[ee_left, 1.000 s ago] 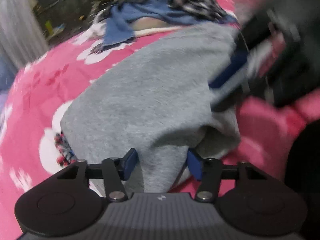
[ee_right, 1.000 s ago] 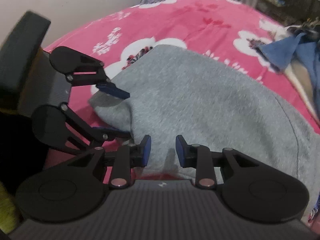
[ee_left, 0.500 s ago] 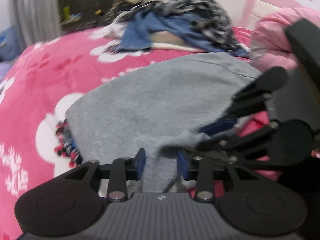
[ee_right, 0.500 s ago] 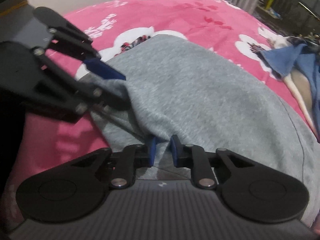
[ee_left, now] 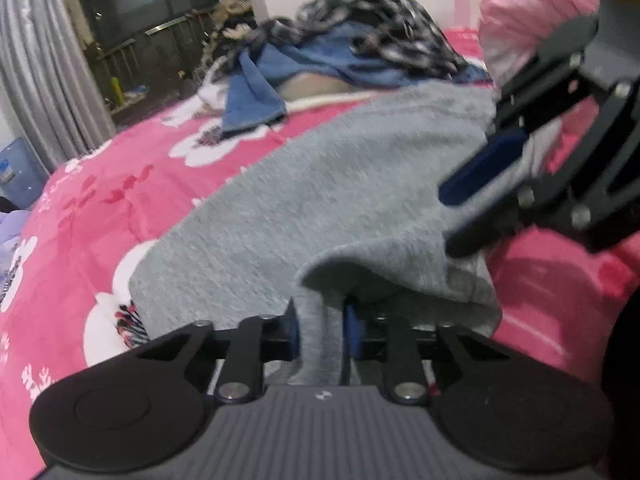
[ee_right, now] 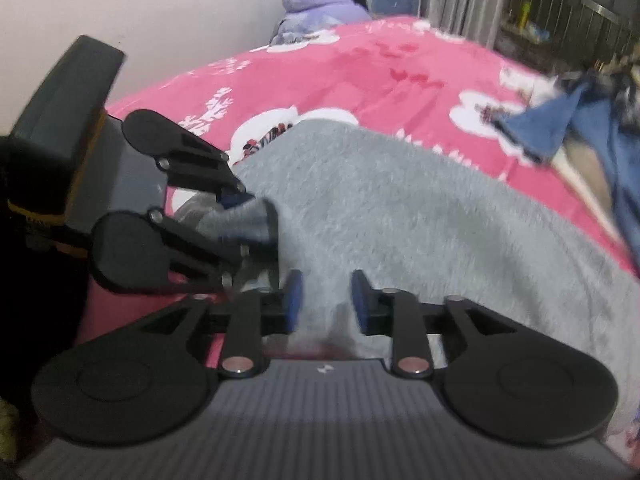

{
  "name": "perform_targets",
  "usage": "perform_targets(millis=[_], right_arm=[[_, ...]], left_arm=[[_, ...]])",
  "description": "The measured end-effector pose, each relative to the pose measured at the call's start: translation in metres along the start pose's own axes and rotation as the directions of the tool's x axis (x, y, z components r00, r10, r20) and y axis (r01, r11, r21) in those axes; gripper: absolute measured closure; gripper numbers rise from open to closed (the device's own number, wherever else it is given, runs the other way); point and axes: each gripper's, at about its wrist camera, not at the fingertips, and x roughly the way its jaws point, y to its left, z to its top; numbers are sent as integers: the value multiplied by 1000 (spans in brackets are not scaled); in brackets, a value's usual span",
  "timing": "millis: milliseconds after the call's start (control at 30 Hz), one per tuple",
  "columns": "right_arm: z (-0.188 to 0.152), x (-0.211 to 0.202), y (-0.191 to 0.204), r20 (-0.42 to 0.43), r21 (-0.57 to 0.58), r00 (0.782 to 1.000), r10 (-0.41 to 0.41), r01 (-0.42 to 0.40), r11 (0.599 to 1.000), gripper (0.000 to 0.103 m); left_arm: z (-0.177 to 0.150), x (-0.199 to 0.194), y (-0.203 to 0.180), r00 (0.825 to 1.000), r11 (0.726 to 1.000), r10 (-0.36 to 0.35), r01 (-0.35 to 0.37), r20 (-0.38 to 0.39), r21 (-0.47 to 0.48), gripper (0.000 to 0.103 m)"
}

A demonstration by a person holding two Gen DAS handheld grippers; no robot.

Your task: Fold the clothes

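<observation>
Your pink floral bedspread (ee_right: 360,64) fills both views, with free room across its width toward 12 o'clock in the right wrist view, where a lilac jacket (ee_right: 316,8) lies at the far edge. The grey garment (ee_left: 320,200) spreads over the bedspread's middle, its near hem right at both of your tools. A heap of blue and checked clothes (ee_left: 352,56) sits at 12 o'clock beyond it in the left wrist view, touching the garment's far edge. Your left gripper (ee_left: 321,330) points steeply down and its jaws are closing, the blue pads (ee_left: 294,330) already pinching a fold of grey hem between them; the right wrist view shows the same pinch at 9 o'clock. Your right gripper (ee_right: 326,300) also tilts steeply down just beside it, jaws opening, with grey cloth lying between the pads but not pressed by them.
</observation>
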Motion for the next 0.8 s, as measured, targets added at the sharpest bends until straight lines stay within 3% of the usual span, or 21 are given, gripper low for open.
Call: perform_targets(millis=[133, 333, 433, 500, 533, 567, 667, 767, 800], right_arm=[[2, 11, -5, -28, -56, 999, 17, -19, 998, 67], [15, 18, -25, -23, -25, 985, 170, -170, 985, 63], [16, 28, -21, -81, -89, 978, 190, -197, 976, 63], [14, 36, -12, -101, -165, 985, 138, -154, 974, 69], [13, 38, -8, -99, -189, 990, 98, -116, 975, 87], [13, 38, -7, -71, -198, 996, 53, -66, 978, 91], [9, 33, -4, 18, -155, 999, -46, 49, 987, 93], [-1, 42, 12, 18, -199, 991, -131, 132, 971, 93], [-4, 43, 19, 25, -232, 986, -163, 165, 959, 93]], left_arm=[[1, -9, 3, 998, 1000, 21, -20, 58, -7, 92], [2, -17, -1, 993, 999, 47, -50, 107, 21, 93], [1, -20, -1, 990, 998, 47, -51, 133, 30, 94], [1, -22, -2, 990, 998, 44, -51, 137, 47, 94], [0, -23, -3, 990, 997, 43, -52, 137, 57, 94], [0, -23, -3, 991, 997, 36, -44, 131, 62, 94], [1, -22, 0, 995, 997, 0, -7, 99, 73, 89], [1, -20, 0, 998, 996, -20, 14, 62, 92, 74], [1, -20, -1, 998, 995, -12, 6, 63, 101, 64]])
